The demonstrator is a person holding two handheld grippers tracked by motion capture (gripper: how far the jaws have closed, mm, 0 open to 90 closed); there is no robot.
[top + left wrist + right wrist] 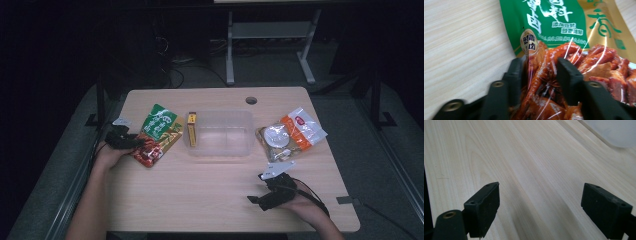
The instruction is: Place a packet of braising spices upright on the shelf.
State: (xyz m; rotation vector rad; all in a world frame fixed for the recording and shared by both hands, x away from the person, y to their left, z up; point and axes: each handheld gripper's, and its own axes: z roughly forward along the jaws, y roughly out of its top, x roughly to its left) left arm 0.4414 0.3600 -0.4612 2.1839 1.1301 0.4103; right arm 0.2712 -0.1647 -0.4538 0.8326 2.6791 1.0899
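The left gripper (540, 75) pinches the near end of the glossy snack pouch (156, 135), left of the clear tub (220, 134); light, floppy, slippery, so grip its sealed edge. The right gripper (540, 207) is wide apart over bare table

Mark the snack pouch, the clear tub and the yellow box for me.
snack pouch (564, 27), left gripper view, green printed upper part.
clear tub (222, 134), high view, bare floor.
yellow box (192, 129), high view, middle of its top face.

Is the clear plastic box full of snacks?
No, the clear box holds no snacks; the green snack bag and the white bag lie on the table beside it.
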